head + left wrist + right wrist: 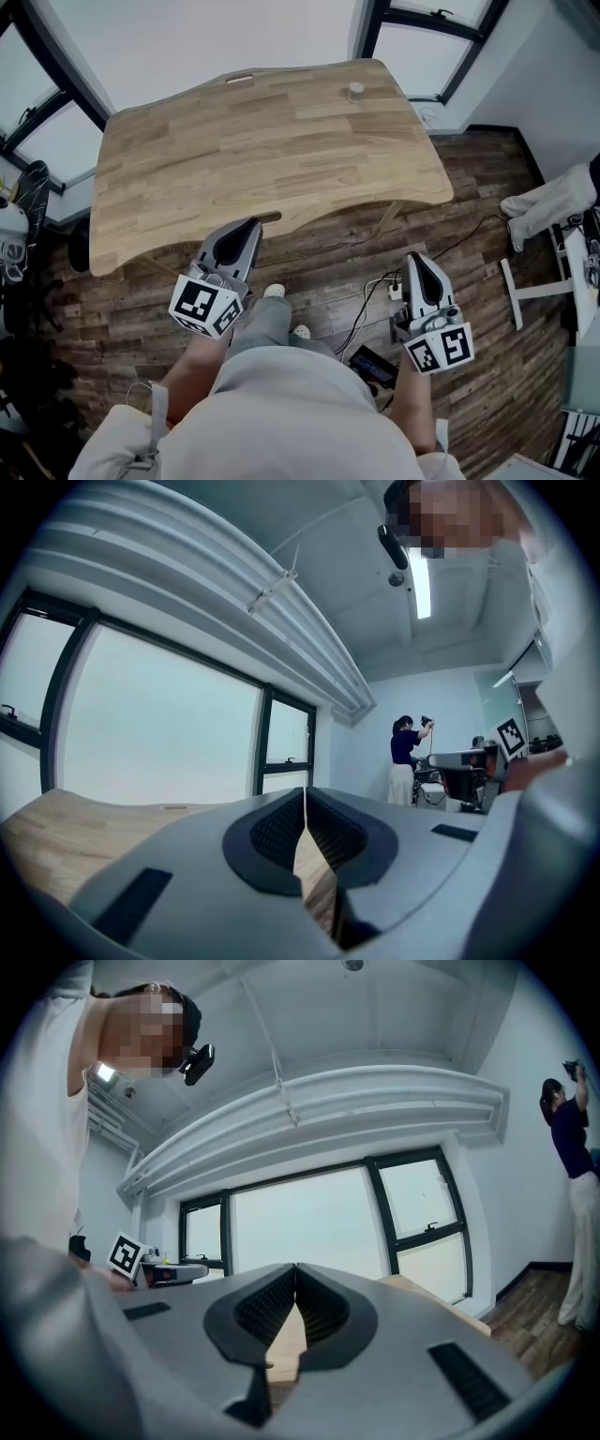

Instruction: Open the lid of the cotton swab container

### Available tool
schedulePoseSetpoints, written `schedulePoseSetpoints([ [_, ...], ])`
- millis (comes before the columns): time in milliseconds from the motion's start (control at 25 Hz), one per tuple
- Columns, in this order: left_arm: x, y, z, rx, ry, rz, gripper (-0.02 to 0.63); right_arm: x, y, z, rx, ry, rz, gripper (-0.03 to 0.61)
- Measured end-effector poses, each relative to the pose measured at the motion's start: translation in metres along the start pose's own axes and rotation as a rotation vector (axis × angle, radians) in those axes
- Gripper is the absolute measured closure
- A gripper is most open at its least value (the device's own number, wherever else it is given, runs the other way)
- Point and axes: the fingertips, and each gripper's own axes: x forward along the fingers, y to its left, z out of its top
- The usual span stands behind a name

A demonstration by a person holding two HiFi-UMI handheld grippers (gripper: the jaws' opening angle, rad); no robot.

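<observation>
1. Here, one wooden counter (pixel 234 159) is filling the middle of the head view, standing on a plank floor (pixel 487 309).
2. Two hand-held grippers are hovering by its near edge and pointing toward it: the left hand-held gripper (pixel 253 225) and the right hand-held gripper (pixel 415 259), each with its jaws pressed together on nothing.
3. One small cotton swab container (pixel 356 91) is standing upright near the counter's far right edge, its long axis vertical and its top facing up, well apart from both grippers.

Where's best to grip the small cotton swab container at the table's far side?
Probably around the lower body of the cotton swab container, coming level from the near edge of the table: it stands upright and alone, leaving its top free. Lid detail is too small to see.
</observation>
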Motion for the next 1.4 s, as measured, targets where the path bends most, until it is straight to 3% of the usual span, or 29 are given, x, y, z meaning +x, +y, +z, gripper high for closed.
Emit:
schedulePoseSetpoints([
  [280,0.028,0.010,-0.001,-0.004,-0.003,-0.002,0.594,0.015,-0.020,0.002,0.008,-0.022,-0.013,0.558],
  [720,0.123,0.029,0.011,-0.003,-0.021,-0.072,0.594,0.060,-0.074,0.004,0.000,-0.001,-0.070,0.558],
  [1400,0.232,0.121,0.021,0.000,-0.014,-0.074,0.594,0.197,-0.123,0.006,0.011,-0.003,-0.049,0.557],
])
